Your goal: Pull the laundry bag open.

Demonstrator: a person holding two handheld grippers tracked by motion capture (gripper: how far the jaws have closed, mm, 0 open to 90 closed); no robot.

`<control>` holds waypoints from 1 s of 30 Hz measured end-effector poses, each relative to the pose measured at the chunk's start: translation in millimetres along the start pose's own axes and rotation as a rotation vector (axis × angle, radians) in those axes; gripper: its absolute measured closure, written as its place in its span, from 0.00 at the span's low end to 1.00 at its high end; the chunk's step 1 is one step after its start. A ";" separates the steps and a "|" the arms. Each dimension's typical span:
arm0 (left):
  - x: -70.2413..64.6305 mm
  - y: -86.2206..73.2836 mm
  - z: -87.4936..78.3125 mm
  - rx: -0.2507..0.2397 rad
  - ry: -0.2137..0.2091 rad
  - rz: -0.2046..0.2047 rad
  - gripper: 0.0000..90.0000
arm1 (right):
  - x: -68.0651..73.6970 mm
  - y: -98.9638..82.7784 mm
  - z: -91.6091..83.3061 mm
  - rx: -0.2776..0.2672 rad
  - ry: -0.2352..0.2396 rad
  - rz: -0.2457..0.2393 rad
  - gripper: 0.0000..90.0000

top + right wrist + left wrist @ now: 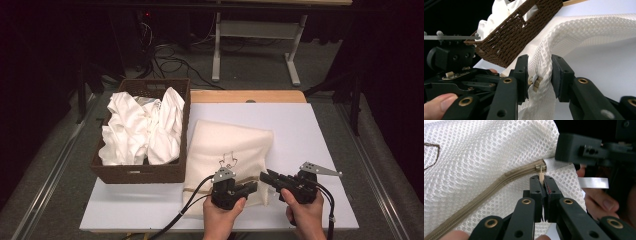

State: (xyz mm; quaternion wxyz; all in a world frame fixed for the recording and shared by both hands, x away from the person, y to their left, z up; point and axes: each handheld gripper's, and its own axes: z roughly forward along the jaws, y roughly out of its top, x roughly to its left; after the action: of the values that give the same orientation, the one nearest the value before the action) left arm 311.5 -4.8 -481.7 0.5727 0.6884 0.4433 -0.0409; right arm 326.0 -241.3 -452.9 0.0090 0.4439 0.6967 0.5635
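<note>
Tool work here is split between our two hands: our left tool [541,181] is clamped tight on the zipper pull [541,173] of the mesh laundry bag [227,145], which lies flat on the bench [310,130] just beside the brown basket [140,172] of white clothes [137,127]. We pinch the small tab because it is the one part that can draw the zipper [499,185] along. Our right tool [539,75] stands partly wide around the bunched end of the bag next to the slider, its pads not visibly pressing the cloth; we judge it is there to brace the fabric so the pull meets resistance.
</note>
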 end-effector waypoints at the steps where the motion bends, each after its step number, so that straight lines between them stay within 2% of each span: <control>1: 0.1 0.1 0.6 0.000 -0.002 -0.003 0.97 | 1.2 -0.8 0.0 -0.003 -0.008 -0.002 0.81; 3: 0.3 -0.1 1.5 0.003 -0.010 -0.006 0.97 | 2.3 -0.8 -1.0 -0.005 -0.027 -0.011 0.91; 5: 0.4 -0.2 1.9 0.007 -0.015 -0.008 0.97 | 3.1 -0.5 -2.3 0.000 -0.036 -0.013 0.94; 8: 1.3 0.2 1.2 0.009 -0.015 -0.017 0.97 | 7.8 0.6 -3.1 0.008 -0.065 -0.067 0.95; 12: 6.3 1.1 -1.2 0.006 0.008 -0.070 0.97 | 9.3 3.6 -6.8 -0.006 -0.079 -0.083 0.95; 13: 6.9 0.7 -1.5 0.009 0.008 -0.069 0.97 | 9.3 4.5 -8.6 -0.011 -0.086 -0.089 0.95; 16: 7.3 -0.4 -2.5 0.018 0.031 -0.054 0.97 | 9.7 5.2 -10.0 -0.011 -0.104 -0.111 0.95; 18: 8.8 -1.5 -3.2 0.019 0.052 -0.058 0.97 | 10.2 5.1 -9.8 -0.010 -0.117 -0.125 0.95; 21: 14.6 -4.2 -6.3 0.023 0.085 -0.067 0.97 | 8.9 5.7 -10.8 -0.016 -0.130 -0.122 0.95; 27: 22.5 -11.5 -17.2 0.032 0.159 -0.045 0.97 | 4.1 5.5 -12.2 -0.014 -0.162 -0.126 0.95; 30: 27.0 -15.7 -23.9 0.029 0.173 -0.049 0.97 | 3.8 5.0 -10.8 -0.007 -0.178 -0.146 0.95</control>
State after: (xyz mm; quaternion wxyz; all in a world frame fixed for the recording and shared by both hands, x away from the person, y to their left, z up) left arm 306.7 29.4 -500.6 0.5211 0.6863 0.5074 -0.0016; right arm 321.2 -247.5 -443.1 0.1134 0.4401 0.7216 0.5222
